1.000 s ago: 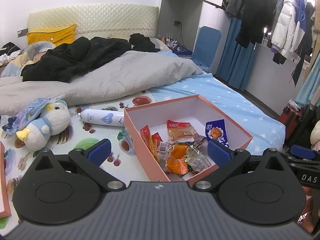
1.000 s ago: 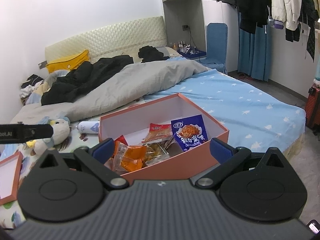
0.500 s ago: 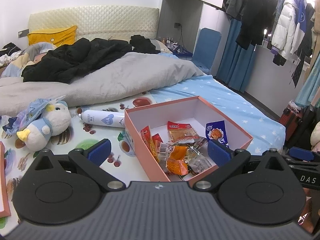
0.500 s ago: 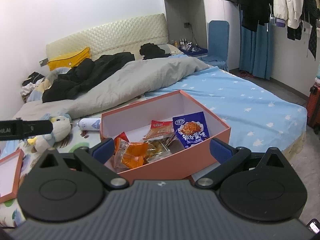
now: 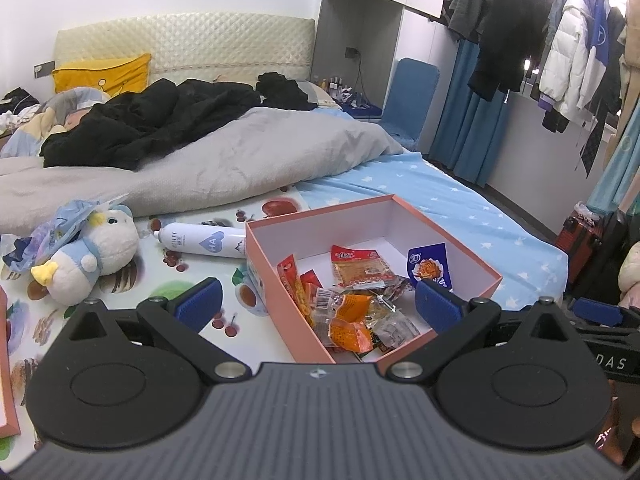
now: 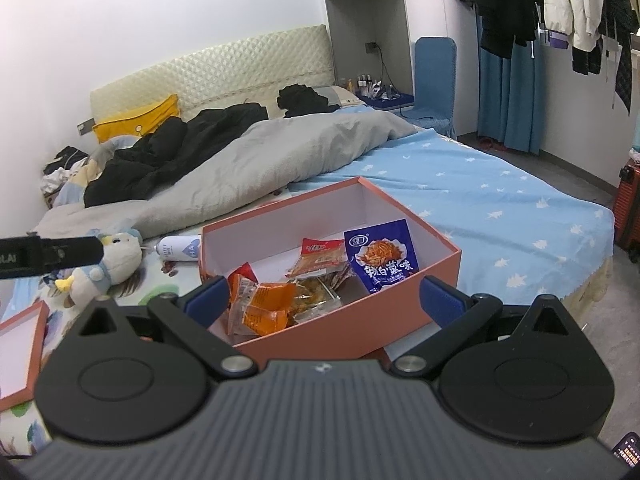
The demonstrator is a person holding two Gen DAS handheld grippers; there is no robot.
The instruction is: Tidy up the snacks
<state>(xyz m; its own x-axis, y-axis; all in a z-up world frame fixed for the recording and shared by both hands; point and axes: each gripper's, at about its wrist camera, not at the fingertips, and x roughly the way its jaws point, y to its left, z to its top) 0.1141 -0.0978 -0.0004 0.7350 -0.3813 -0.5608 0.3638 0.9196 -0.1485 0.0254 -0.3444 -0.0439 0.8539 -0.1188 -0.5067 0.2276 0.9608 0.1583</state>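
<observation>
A pink open box [image 5: 272, 268] [image 6: 400, 312] sits on the bed and holds several snack packets: orange ones [image 5: 350, 320] [image 6: 268, 304], a red-topped one [image 5: 358, 264] [image 6: 322, 254] and a blue packet [image 5: 430, 266] [image 6: 382, 256] leaning on the right wall. My left gripper [image 5: 318, 304] hovers open over the box's near left corner, nothing between its blue pads. Over the box's near side my right gripper [image 6: 324, 300] also stands open and empty. The right gripper's tip [image 5: 596, 312] shows at the left view's right edge, and the left gripper's finger [image 6: 48, 256] shows in the right wrist view.
A white spray bottle [image 5: 200, 240] lies left of the box on the fruit-print mat. A plush duck [image 5: 90, 256] [image 6: 104, 266] lies further left. The box lid [image 6: 20, 356] rests at the left edge. A grey duvet [image 5: 200, 168] and black clothes cover the far bed.
Both views have shifted slightly, with the box sitting a little lower and nearer in frame. Both grippers stay open; the snacks have not moved.
</observation>
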